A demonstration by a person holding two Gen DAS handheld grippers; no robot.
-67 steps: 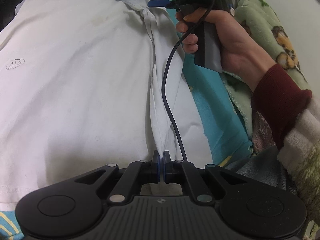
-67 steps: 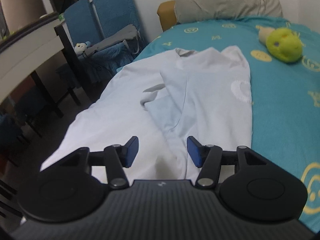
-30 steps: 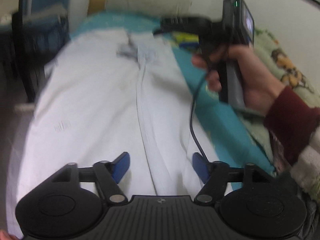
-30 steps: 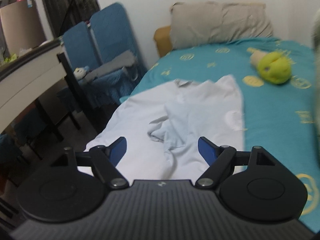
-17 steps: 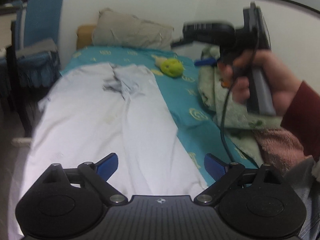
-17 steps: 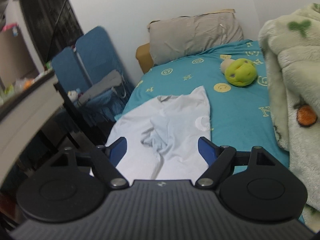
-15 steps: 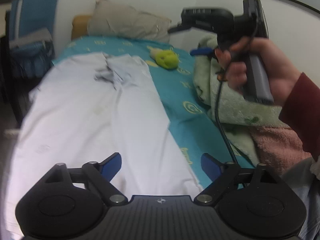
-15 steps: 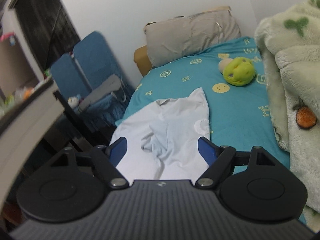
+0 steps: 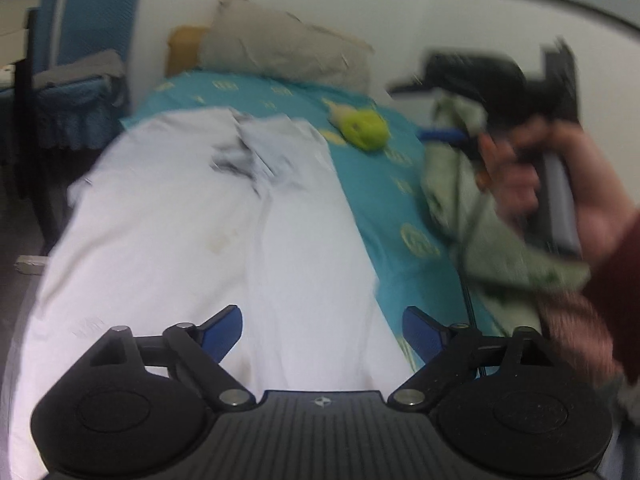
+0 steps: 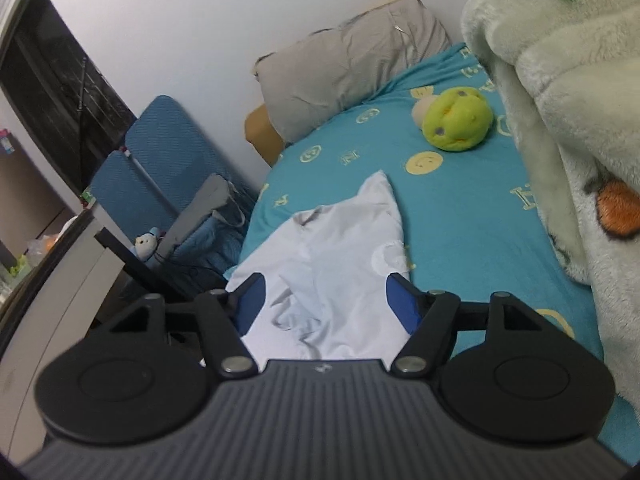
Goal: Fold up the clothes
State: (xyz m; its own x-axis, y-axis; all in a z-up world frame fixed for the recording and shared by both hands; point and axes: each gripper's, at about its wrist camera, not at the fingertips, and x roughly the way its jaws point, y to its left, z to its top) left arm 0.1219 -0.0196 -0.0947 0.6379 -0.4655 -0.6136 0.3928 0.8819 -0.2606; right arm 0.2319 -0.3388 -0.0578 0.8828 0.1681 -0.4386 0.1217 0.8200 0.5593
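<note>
Left hand-held gripper (image 9: 322, 326): blue pads spread wide, released, nothing between them, hanging above the near end of the white shirt (image 9: 224, 264). Right hand-held gripper (image 10: 323, 298): also released, pads wide apart, empty, raised over the shirt's upper part. In the left wrist view the right unit shows at the right side, gripped by a hand (image 9: 560, 184) with a dark red sleeve (image 9: 616, 292); that part is motion-blurred, cable hangs down from it.

Shirt lies flat along the bed (image 10: 472, 208), on the teal sheet with yellow prints, collar end toward the pillow (image 10: 344, 68). One side is folded over onto the body, a lengthwise crease runs down the middle; bunched wrinkles near the collar. Shirt's left edge is at the bed's edge.

Green plush toy (image 10: 456, 120) sits on the sheet between shirt and pillow, apart from the shirt. Pale green fleece blanket (image 10: 568, 112) piled along the right side of the bed. Blue chair (image 10: 160, 164) with grey cloth over it stands beside the bed on the left, next to a desk edge (image 10: 60, 276).
</note>
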